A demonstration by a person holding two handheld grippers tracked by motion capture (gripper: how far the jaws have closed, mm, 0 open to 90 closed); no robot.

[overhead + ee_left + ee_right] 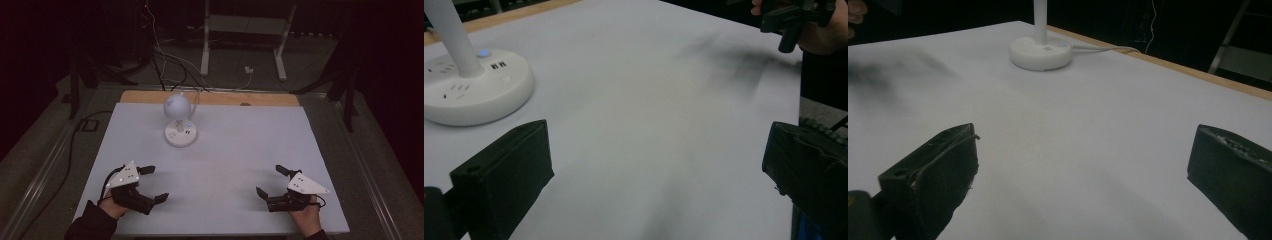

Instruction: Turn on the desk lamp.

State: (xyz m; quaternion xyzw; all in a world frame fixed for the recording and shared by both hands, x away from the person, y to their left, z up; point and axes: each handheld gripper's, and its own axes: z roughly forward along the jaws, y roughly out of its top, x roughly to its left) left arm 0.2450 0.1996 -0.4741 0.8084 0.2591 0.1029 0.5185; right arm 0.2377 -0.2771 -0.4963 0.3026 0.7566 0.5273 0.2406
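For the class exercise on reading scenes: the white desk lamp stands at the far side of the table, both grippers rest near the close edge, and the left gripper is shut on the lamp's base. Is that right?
Not quite. The left gripper holds nothing: its jaws stand open, apart from the lamp, as the high view shows. The lamp does stand at the far side of the table, and the right gripper, also open, sits near the close edge.
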